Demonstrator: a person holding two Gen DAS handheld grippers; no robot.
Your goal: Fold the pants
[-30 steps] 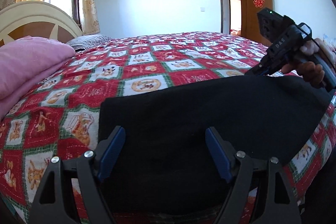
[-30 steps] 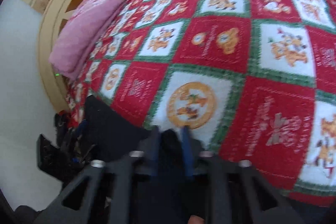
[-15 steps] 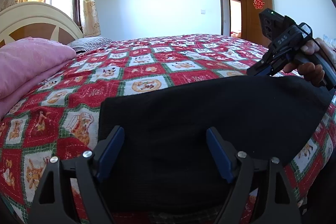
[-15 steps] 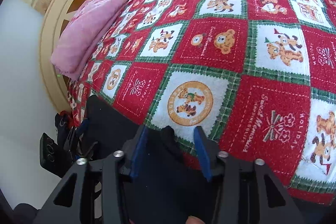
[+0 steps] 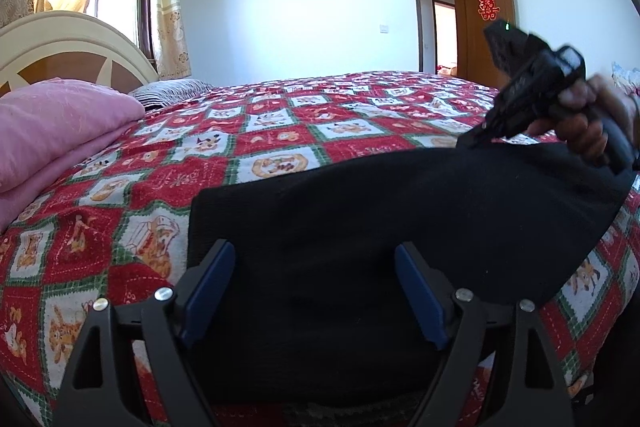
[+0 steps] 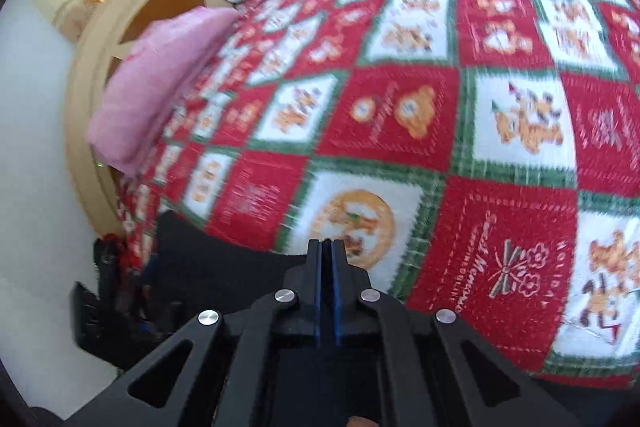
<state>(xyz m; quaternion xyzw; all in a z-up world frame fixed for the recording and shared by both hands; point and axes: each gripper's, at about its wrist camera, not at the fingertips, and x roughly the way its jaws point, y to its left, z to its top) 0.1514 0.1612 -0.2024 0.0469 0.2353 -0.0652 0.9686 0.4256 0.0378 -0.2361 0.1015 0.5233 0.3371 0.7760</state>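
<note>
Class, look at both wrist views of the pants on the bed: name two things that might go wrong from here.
1. The right hand-held gripper is shut at the far edge of the black pants; whether it holds cloth is unclear, so it may lift nothing.
2. The left hand-held gripper is open over the pants; lifting one corner alone may skew the fold.

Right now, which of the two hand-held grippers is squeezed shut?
The right hand-held gripper: its blue pads are pressed together at the far edge of the black pants. The left hand-held gripper stands wide apart over the pants.
</note>
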